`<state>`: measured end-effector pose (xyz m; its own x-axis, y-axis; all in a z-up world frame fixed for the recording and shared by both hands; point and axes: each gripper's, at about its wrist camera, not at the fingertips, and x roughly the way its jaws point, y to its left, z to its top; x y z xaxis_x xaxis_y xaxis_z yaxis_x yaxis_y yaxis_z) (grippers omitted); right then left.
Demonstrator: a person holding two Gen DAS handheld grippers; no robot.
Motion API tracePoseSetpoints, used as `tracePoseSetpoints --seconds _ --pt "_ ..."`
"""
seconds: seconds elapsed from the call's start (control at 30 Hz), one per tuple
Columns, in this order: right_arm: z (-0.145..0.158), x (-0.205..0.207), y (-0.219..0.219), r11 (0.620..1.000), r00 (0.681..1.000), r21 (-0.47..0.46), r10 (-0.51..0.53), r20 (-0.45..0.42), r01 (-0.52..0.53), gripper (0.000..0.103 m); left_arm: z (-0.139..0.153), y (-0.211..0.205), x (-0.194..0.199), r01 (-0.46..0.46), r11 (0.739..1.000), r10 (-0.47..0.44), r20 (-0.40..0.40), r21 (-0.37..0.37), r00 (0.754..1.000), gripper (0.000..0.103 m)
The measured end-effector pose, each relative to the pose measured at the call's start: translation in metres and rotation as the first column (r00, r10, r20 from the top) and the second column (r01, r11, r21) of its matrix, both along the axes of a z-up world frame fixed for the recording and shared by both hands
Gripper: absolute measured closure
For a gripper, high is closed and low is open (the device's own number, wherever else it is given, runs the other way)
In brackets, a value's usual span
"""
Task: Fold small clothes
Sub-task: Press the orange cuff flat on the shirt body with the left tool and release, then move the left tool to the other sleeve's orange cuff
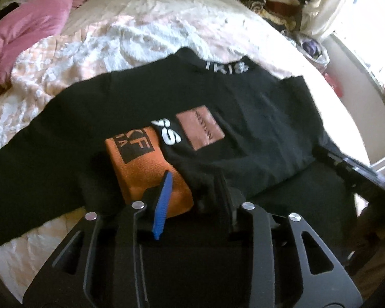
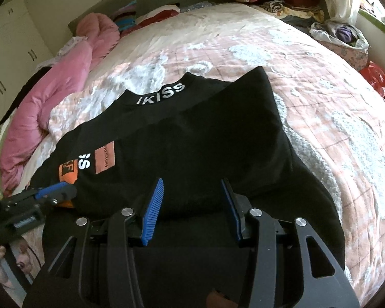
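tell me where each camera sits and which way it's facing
Left wrist: on the left gripper, low at the near hem of the black sweatshirt, looking up it toward the collar; its own fingers show, open.
Right wrist: on the right gripper, at the hem further right, facing the same way; its open blue fingers and the left gripper show.
Shared: the sweatshirt, its orange patch, the bed, the pink duvet.

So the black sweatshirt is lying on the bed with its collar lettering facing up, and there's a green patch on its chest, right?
Not quite. On the black sweatshirt, lying on the bed with its collar lettering facing up, the chest patch is orange, not green. The left wrist view shows it clearly.
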<state>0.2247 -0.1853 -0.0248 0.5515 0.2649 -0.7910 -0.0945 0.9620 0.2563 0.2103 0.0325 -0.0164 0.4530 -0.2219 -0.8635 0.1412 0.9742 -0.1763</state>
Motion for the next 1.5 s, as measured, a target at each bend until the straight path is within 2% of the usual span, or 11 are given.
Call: tracePoseSetpoints --seconds 0.17,0.27,0.33,0.5,0.57,0.67,0.83,0.93,1.17,1.27,1.5 --pt "-0.006 0.008 0.002 1.0 1.0 -0.011 0.002 -0.029 -0.002 0.049 -0.013 0.004 0.0 -0.011 1.0 0.011 -0.03 0.002 0.999 0.074" --pt "-0.02 0.016 -0.002 0.998 0.996 -0.056 -0.039 -0.082 0.034 0.041 -0.017 0.004 -0.001 -0.01 1.0 0.01 -0.032 0.008 0.999 0.074" --pt "-0.03 0.018 -0.006 0.998 0.993 -0.038 -0.046 -0.112 0.042 0.035 -0.017 0.004 -0.001 -0.007 1.0 0.007 -0.03 0.009 1.0 0.073" --pt "-0.025 0.011 -0.006 0.999 0.996 -0.025 -0.041 -0.083 0.039 0.034 -0.018 0.004 -0.002 -0.007 1.0 0.008 -0.027 0.01 1.0 0.071" --pt "-0.02 0.006 -0.007 0.999 0.997 -0.028 -0.043 -0.07 0.041 0.034 -0.017 0.004 -0.002 -0.003 1.0 0.004 -0.026 0.014 1.0 0.067" --pt "-0.009 -0.002 -0.011 0.999 0.998 -0.012 -0.053 -0.035 0.053 0.022 -0.013 0.003 -0.004 -0.001 1.0 0.002 -0.023 0.023 1.0 0.061" --pt "0.004 -0.009 -0.011 0.998 0.998 -0.001 -0.059 -0.011 0.059 0.018 -0.001 0.006 -0.012 -0.011 1.0 0.012 -0.006 0.018 1.0 0.05" --pt "0.014 -0.015 -0.009 0.999 0.999 0.016 -0.049 0.014 0.049 0.01 0.008 0.011 -0.019 -0.026 0.999 0.025 0.011 0.019 1.0 0.037" --pt "0.04 -0.025 0.007 1.0 0.998 0.022 -0.005 0.067 0.003 0.006 0.032 0.024 -0.036 -0.078 0.996 0.075 0.07 0.042 0.995 0.014" --pt "0.049 -0.028 0.011 1.0 0.996 0.016 0.003 0.088 -0.005 0.006 0.04 0.028 -0.042 -0.091 0.995 0.087 0.093 0.047 0.992 0.01" --pt "0.064 -0.033 0.024 1.0 0.991 0.013 0.024 0.129 -0.026 0.006 0.05 0.045 -0.054 -0.134 0.99 0.129 0.121 0.041 0.984 0.01"
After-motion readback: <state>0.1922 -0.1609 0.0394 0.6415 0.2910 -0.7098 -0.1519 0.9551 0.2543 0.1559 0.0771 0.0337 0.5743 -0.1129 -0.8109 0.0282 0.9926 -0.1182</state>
